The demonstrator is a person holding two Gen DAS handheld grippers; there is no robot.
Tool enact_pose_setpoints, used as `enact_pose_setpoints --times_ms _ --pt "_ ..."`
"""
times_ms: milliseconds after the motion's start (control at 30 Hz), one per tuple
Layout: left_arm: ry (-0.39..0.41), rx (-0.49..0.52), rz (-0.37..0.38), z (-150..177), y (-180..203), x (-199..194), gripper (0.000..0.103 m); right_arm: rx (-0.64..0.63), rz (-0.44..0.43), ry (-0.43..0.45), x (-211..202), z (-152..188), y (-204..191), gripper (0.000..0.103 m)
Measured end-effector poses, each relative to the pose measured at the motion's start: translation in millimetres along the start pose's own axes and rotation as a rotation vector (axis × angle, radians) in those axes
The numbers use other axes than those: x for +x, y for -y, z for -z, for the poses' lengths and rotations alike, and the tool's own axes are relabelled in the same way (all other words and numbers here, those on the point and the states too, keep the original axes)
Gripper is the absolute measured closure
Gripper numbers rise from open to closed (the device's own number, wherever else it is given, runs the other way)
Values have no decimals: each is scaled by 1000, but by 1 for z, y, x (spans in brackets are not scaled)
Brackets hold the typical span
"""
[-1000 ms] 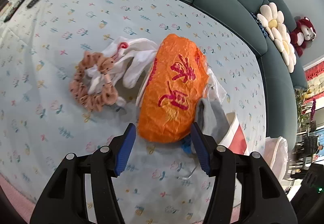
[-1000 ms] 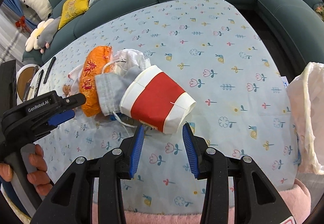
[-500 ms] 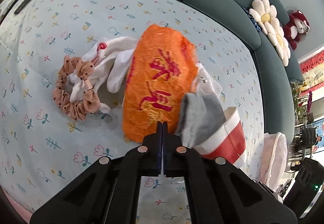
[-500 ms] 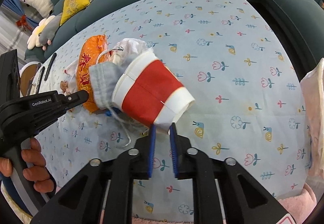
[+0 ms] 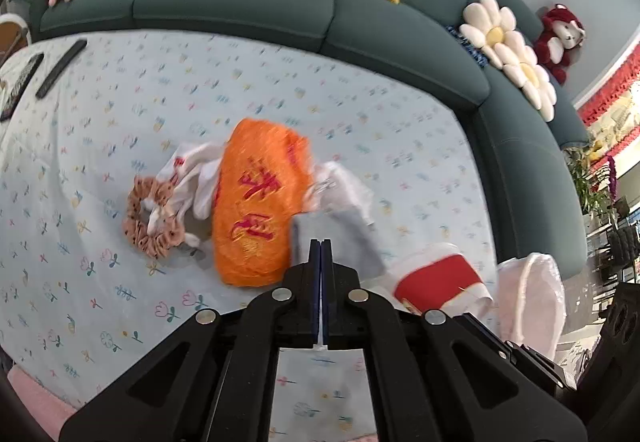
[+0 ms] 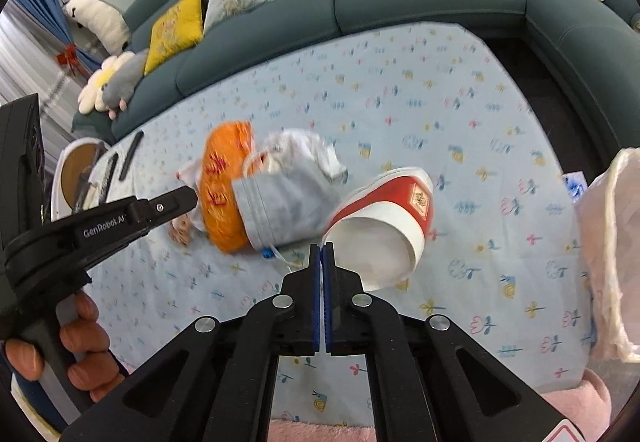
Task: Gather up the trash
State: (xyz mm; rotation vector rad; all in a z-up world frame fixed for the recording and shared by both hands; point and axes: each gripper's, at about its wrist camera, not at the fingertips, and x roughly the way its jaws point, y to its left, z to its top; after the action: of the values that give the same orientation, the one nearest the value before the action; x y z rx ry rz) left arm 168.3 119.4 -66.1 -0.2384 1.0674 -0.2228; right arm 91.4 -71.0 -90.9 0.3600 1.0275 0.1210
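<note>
Right wrist view, paper cup (image 6: 384,210): mid-table (image 6: 440,82), tipped with its mouth toward the camera; just beside the grey mask (image 6: 280,202)
Handling: light, thin-walled, easily crushed; the rolled rim looks like the stiffest hold
Right gripper (image 6: 322,247): jaws closed, pinching the cup's rim
Left gripper (image 5: 320,242): jaws fully closed, tips over the mask's edge beside the orange bag (image 5: 256,202); no held thing can be made out

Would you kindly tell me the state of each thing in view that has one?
Right gripper: jaws have just closed, shut on the cup rim.
Cup: tipped on its side, mouth toward the camera.
Left gripper: shut; whether it holds anything is unclear.
Mask: crumpled, lying against the orange bag.
Orange bag: crumpled, lying down.
White bag: mouth open.
</note>
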Motion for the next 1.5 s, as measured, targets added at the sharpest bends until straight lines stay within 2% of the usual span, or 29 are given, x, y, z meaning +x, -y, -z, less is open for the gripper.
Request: enact_pose_setpoints --times_ms 233,467,733,900,1033,1100,1167,1233,1367,1500 --pt "58 72 36 -1 47 -36 103 12 -16 99 -48 -12 9 101" --pt "103 169 89 6 111 -64 103 32 -8 204 -101 -19 35 101" --pt "117 280 146 26 184 -78 103 87 26 289 -149 -14 79 101" --pt "96 288 159 38 201 -72 103 118 51 306 -163 -7 101 101" --pt "68 236 131 41 183 -58 102 121 57 286 -154 -2 106 101" --pt "43 189 90 40 159 -47 95 115 55 269 -145 0 104 101" --pt "18 132 51 39 131 -35 68 108 49 249 -134 1 100 101" --pt "5 78 16 36 100 -25 58 102 36 223 -118 0 91 101" --pt "-45 -13 -21 33 43 -4 54 86 17 175 -89 -1 75 101" --pt "-101 -75 -29 32 7 19 52 78 1 128 -59 -2 61 101"
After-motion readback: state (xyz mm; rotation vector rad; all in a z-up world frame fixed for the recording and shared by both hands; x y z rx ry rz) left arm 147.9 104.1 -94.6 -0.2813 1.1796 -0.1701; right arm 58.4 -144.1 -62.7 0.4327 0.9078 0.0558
